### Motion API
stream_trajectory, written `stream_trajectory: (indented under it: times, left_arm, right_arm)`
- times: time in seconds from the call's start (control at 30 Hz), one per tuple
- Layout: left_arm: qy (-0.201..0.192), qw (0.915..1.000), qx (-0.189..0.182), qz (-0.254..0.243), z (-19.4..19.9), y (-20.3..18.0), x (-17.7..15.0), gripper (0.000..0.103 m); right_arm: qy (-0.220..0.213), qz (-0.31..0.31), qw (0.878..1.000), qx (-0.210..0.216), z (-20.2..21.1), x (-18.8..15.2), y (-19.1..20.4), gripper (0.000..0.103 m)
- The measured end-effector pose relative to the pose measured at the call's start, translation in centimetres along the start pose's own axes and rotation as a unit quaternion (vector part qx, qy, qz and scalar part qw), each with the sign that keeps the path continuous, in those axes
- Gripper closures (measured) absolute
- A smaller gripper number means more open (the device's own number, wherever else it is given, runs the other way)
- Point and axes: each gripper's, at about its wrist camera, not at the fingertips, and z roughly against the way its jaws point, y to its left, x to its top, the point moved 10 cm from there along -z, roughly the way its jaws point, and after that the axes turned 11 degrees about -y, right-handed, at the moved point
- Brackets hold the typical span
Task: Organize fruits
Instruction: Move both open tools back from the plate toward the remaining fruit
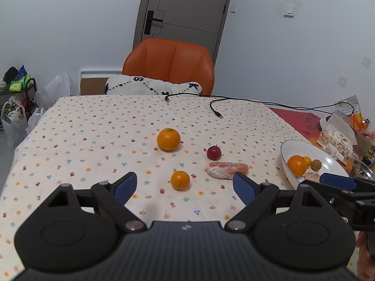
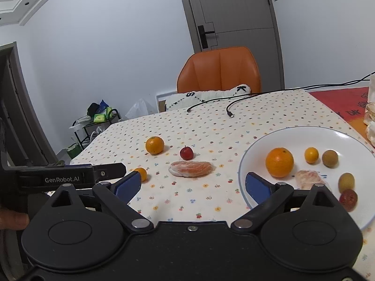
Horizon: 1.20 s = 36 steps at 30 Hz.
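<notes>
Both claws are open and empty: the left claw faces the small orange on the worktop, which it must grip and carry to the plate; the right claw waits.

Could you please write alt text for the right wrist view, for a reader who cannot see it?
The open right gripper hovers over a floral tablecloth, beside a white plate already holding several fruits. Two oranges, a small red fruit and a peeled citrus piece lie loose on the cloth.
</notes>
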Motion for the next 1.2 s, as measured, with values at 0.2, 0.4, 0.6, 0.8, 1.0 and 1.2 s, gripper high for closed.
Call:
stream_trajectory:
  times: [0.2, 0.4, 0.6, 0.8, 1.0, 1.2]
  left_arm:
    - [0.002, 1.0000, -0.003, 0.007, -1.1, 0.3, -0.3, 0.018]
    - [0.008, 1.0000, -0.004, 0.002, -2.6, 0.1, -0.7, 0.022]
    - [0.019, 0.9998, -0.003, 0.005, -3.7, 0.4, -1.2, 0.030]
    - [0.021, 0.9998, -0.002, 0.003, -4.5, 0.6, -1.4, 0.034]
    - [0.037, 0.9992, -0.009, 0.010, -5.5, 0.7, -2.4, 0.045]
    - [0.029, 0.9996, -0.005, -0.002, -6.2, 0.9, -2.3, 0.055]
  right_arm:
    - [0.004, 0.002, 1.000, 0.002, -1.0, 0.0, 0.6, 0.009]
    - [0.007, 0.002, 1.000, -0.002, -1.5, 0.0, 0.6, 0.010]
    - [0.010, 0.003, 1.000, -0.005, -2.1, 0.0, 0.7, 0.010]
    - [0.017, 0.004, 1.000, -0.003, -2.8, -0.4, 1.0, 0.013]
    - [0.027, 0.002, 1.000, -0.003, -3.7, -0.8, 1.1, 0.015]
    - [0.032, 0.004, 0.999, -0.003, -4.6, -0.9, 1.5, 0.016]
